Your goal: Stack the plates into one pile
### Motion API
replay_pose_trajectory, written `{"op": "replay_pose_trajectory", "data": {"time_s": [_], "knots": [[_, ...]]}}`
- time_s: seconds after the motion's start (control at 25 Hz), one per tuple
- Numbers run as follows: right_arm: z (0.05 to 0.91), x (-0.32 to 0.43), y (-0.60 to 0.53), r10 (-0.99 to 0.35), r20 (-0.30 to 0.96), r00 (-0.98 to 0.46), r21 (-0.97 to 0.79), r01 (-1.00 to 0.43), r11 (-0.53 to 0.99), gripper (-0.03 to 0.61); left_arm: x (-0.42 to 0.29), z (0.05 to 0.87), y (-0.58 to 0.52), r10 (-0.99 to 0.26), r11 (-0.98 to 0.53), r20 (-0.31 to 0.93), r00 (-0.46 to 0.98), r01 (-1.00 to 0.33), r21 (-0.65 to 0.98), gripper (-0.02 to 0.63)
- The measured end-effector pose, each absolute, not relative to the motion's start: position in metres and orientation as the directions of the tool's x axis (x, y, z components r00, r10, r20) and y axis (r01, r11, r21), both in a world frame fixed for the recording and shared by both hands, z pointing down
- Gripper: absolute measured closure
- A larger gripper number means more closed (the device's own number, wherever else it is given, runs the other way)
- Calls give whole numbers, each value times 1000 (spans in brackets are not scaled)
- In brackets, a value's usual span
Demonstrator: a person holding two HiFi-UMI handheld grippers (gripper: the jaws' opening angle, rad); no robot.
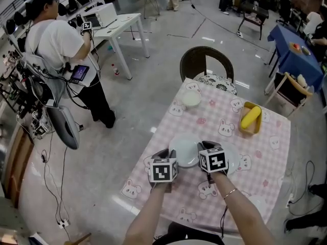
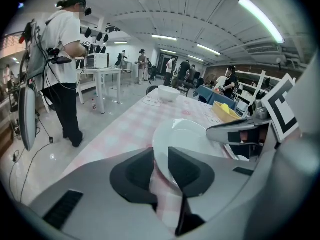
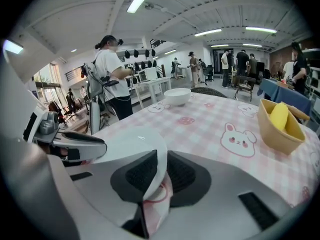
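Note:
A white plate (image 1: 185, 149) lies on the pink checked tablecloth (image 1: 265, 152) between my two grippers. The left gripper (image 1: 164, 154) has the plate's left rim (image 2: 185, 134) between its pads, one pad outside and one inside the rim, both against it. On the opposite rim (image 3: 125, 141) the right gripper (image 1: 205, 147) pinches the same plate in the same way. A second white plate (image 1: 234, 162) shows just right of the right gripper, partly hidden by it. In each gripper view the other gripper shows across the plate.
A white bowl (image 1: 191, 99) stands at the table's far end. A yellow container (image 1: 250, 118) with something yellow in it sits at the far right. A dark chair (image 1: 206, 63) stands behind the table. A person (image 1: 61, 45) stands on the floor to the left.

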State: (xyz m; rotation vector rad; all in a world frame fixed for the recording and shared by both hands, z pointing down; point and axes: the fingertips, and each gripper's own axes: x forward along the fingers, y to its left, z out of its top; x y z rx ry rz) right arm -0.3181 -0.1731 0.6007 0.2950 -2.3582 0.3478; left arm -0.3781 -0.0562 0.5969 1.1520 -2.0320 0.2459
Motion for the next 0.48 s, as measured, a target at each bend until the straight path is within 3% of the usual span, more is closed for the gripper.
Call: {"op": "replay_pose_trajectory", "data": {"time_s": [0.48], "knots": [[569,-299,-151,-152,622,-768,-195,-340,920,535,-380,563,-40,-669,589,642,-374,-794,152,535]]}}
